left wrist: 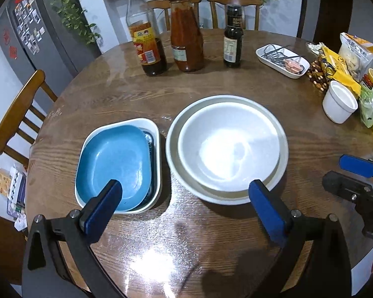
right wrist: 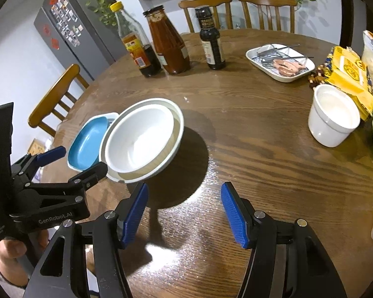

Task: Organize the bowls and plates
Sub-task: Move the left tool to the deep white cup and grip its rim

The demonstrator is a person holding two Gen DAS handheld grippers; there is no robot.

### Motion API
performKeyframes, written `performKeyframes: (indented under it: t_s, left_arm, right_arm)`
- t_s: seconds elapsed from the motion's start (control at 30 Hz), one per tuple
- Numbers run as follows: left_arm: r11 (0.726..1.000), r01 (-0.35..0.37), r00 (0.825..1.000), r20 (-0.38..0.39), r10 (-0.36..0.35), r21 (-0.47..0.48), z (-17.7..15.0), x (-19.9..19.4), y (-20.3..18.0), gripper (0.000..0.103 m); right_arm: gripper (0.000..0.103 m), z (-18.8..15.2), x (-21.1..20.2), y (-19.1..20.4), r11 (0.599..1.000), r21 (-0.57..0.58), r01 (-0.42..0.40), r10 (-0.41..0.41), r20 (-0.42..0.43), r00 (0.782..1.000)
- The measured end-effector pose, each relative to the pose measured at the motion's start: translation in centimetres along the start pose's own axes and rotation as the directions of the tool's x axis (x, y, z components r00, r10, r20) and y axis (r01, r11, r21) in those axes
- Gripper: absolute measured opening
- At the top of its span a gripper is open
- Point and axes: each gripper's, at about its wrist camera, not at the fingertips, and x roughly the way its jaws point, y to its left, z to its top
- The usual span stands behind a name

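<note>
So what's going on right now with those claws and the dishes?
Left claw open, empty. Right claw open, empty over bare table. White bowl nested in round plate; blue dish in white tray. Nothing in the way.

Bare surface [right wrist: 248,149] lies open between the stacked white bowls [right wrist: 139,139] and the white cup [right wrist: 333,116]; three bottles [right wrist: 169,42] block the far side.

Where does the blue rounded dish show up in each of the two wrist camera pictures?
Left wrist view: the blue rounded dish sits lower left of centre, nested in a white rectangular dish, partly behind a gripper finger.
Right wrist view: it sits at middle left, partly hidden by the stacked round white bowl.
Shared landmark: that white bowl lies immediately right of it in both.
</note>
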Motion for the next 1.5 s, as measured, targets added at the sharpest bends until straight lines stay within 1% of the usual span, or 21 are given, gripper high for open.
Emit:
performKeyframes:
  t_s: [0.17, 0.33, 0.7, 0.8, 0.9, 0.97, 1.03, 1.1, 1.17, 1.23, 1.3, 1.33, 1.4, 1.5]
  left_arm:
    - [0.999, 0.013, 1.0, 0.019, -0.014, 0.052, 0.8, -0.4, -1.6, 0.102]
    - [0.994, 0.028, 0.999, 0.033, -0.032, 0.109, 1.6, -0.6, -3.8, 0.102]
    - [0.977, 0.049, 0.998, 0.026, -0.056, 0.208, 2.6, -0.4, -8.0, 0.102]
    - [0.973, 0.073, 0.997, 0.014, -0.078, 0.219, 3.2, -0.4, -9.0, 0.102]
    - [0.969, 0.121, 0.992, -0.01, -0.122, 0.217, 4.2, -0.5, -9.9, 0.102]
    - [0.962, 0.17, 0.985, -0.043, -0.165, 0.212, 5.0, -0.3, -10.6, 0.102]
    - [0.953, 0.242, 0.97, -0.084, -0.23, 0.184, 6.0, -0.1, -11.3, 0.102]
    - [0.946, 0.271, 0.962, -0.084, -0.259, 0.178, 6.9, -0.1, -12.2, 0.102]
    - [0.945, 0.259, 0.966, -0.053, -0.253, 0.2, 8.0, -0.3, -13.5, 0.102]
    - [0.941, 0.254, 0.967, -0.035, -0.252, 0.223, 9.3, 0.0, -15.1, 0.102]
    - [0.938, 0.258, 0.966, -0.046, -0.254, 0.231, 10.4, 0.8, -16.5, 0.102]
    - [0.936, 0.255, 0.967, -0.057, -0.249, 0.241, 11.1, 1.4, -17.6, 0.102]
    - [0.936, 0.245, 0.969, -0.065, -0.237, 0.254, 12.2, 2.8, -19.3, 0.102]
    - [0.94, 0.228, 0.974, -0.072, -0.217, 0.253, 13.5, 4.8, -20.4, 0.102]
  right_arm:
    - [0.062, -0.4, -0.9, -2.0, 0.998, 0.066, 0.006, -0.007, 0.021, 1.0]
    - [0.062, -1.0, -2.1, -4.7, 0.989, 0.144, 0.024, -0.031, 0.048, 0.998]
    - [0.062, -2.3, -4.0, -9.9, 0.959, 0.278, 0.052, -0.078, 0.084, 0.993]
    - [0.062, -2.6, -4.4, -11.2, 0.948, 0.312, 0.053, -0.087, 0.096, 0.992]
    - [0.062, -2.7, -4.9, -12.4, 0.937, 0.344, 0.051, -0.093, 0.108, 0.99]
    - [0.062, -2.7, -5.3, -13.2, 0.928, 0.37, 0.051, -0.101, 0.117, 0.988]
    - [0.062, -2.8, -5.5, -14.2, 0.913, 0.406, 0.042, -0.102, 0.127, 0.987]
    - [0.062, -2.8, -5.6, -15.3, 0.894, 0.448, 0.015, -0.086, 0.138, 0.987]
    - [0.062, -2.9, -5.8, -16.3, 0.872, 0.489, 0.007, -0.09, 0.148, 0.985]
    - [0.062, -2.7, -6.2, -17.0, 0.859, 0.511, 0.021, -0.118, 0.157, 0.98]
    - [0.062, -2.2, -6.7, -17.6, 0.844, 0.534, 0.034, -0.144, 0.164, 0.976]
    - [0.062, -1.7, -7.0, -18.1, 0.83, 0.556, 0.043, -0.164, 0.17, 0.972]
    - [0.062, -1.1, -7.2, -18.7, 0.813, 0.58, 0.053, -0.192, 0.18, 0.965]
    - [0.062, 0.6, -7.0, -19.8, 0.793, 0.605, 0.066, -0.223, 0.188, 0.957]
